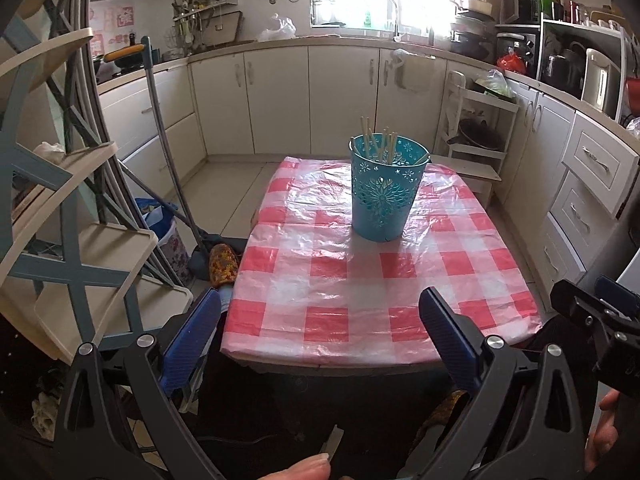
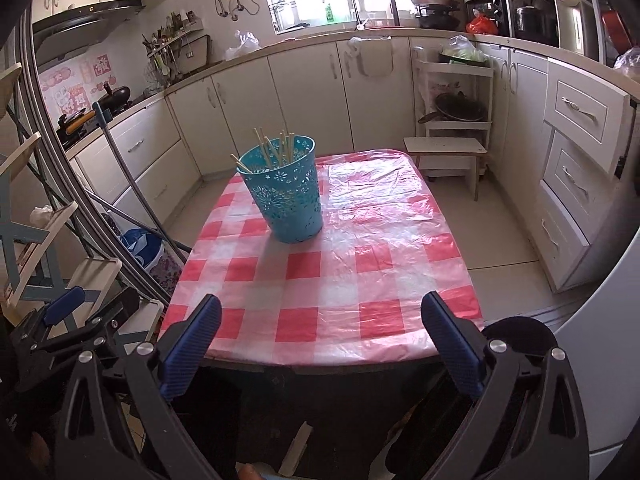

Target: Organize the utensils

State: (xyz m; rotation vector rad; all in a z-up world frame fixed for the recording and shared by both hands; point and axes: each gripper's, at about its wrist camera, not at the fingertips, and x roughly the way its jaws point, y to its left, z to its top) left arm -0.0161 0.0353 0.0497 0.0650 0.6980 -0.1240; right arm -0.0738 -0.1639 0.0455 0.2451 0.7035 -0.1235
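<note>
A teal perforated holder (image 1: 386, 190) stands upright on the table with the red-and-white checked cloth (image 1: 360, 280). Several wooden chopsticks (image 1: 380, 144) stick out of its top. It also shows in the right wrist view (image 2: 290, 192), with the chopsticks (image 2: 274, 148) leaning in it, on the cloth (image 2: 340, 264). My left gripper (image 1: 320, 316) is open and empty, held back at the table's near edge. My right gripper (image 2: 322, 320) is open and empty, also at the near edge. Each gripper shows at the side of the other's view: the right one (image 1: 600, 312), the left one (image 2: 68, 312).
A shelf rack (image 1: 60, 220) stands left of the table with a mop handle (image 1: 164, 136) leaning by it. White kitchen cabinets (image 1: 312, 92) run along the back and right. A small wooden stool (image 2: 446, 152) and a white trolley (image 2: 456, 92) stand beyond the table's far right corner.
</note>
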